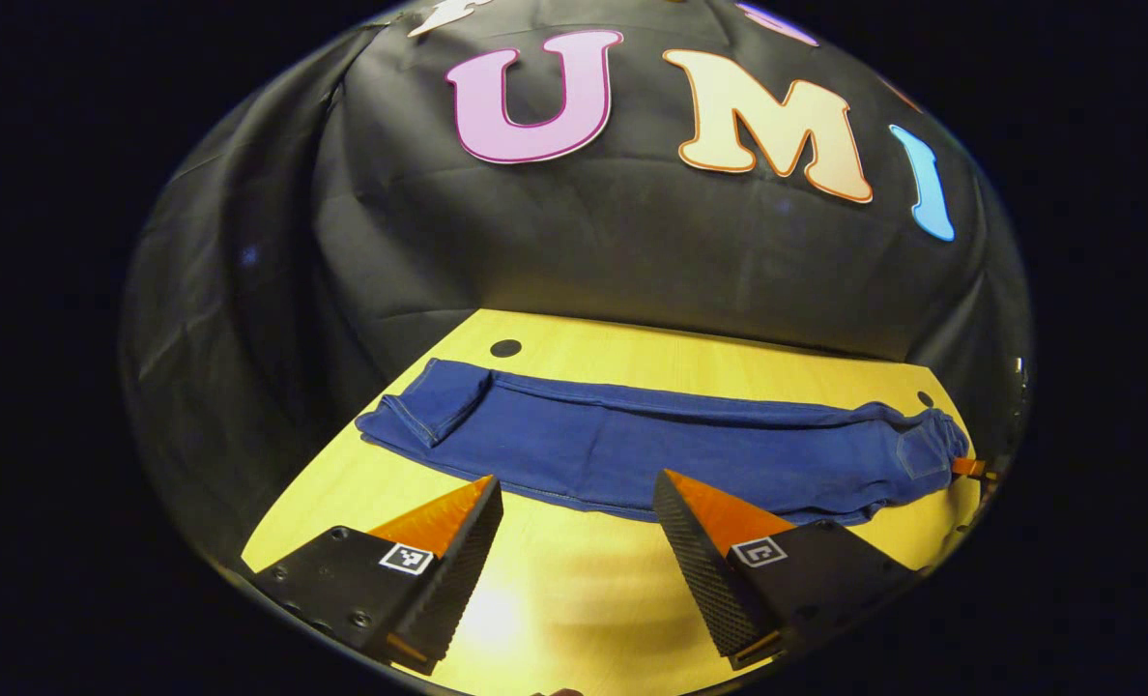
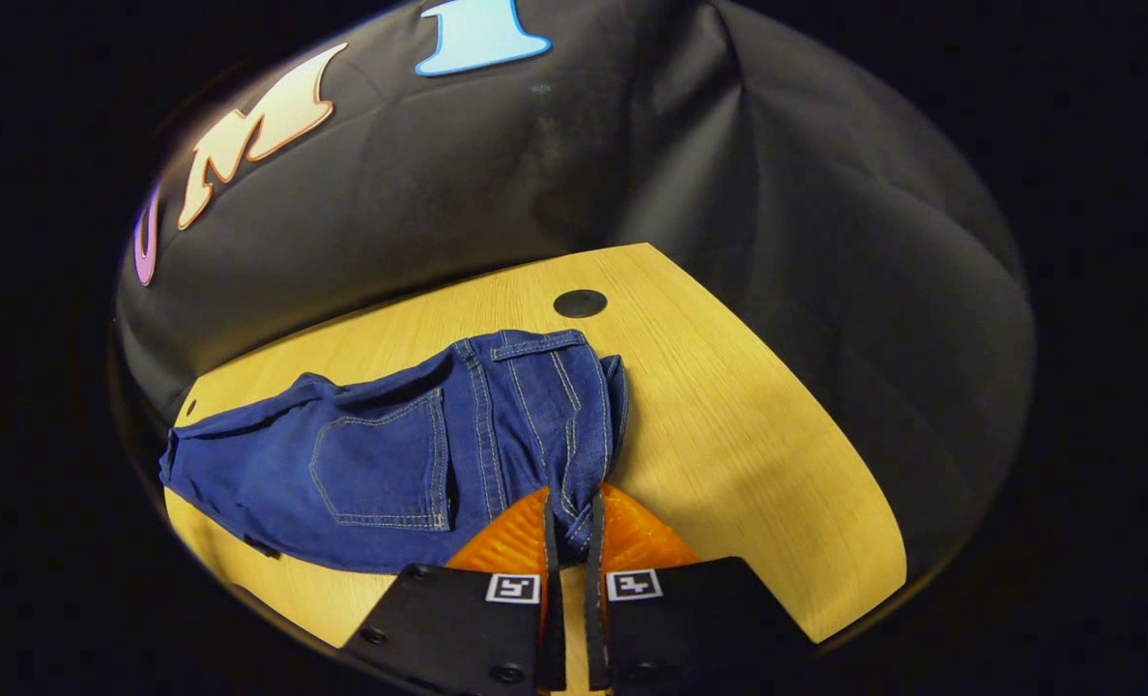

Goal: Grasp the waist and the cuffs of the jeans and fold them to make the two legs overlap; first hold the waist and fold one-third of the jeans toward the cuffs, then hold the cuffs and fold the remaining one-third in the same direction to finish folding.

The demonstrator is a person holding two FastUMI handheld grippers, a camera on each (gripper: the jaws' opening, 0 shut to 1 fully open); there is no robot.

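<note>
Jeans (image 1: 651,454) are lying stretched lengthwise across the yellow bench (image 1: 574,590), legs overlapping. Left gripper (image 1: 574,527) is hovering with fingers spread wide just short of the near edge of the legs. Right gripper (image 2: 570,541) is pinching the waist (image 2: 555,387) edge between both fingers.

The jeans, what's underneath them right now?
The jeans lie on a yellow wooden table. The cloth hides the wood beneath and any lower leg layer.
</note>
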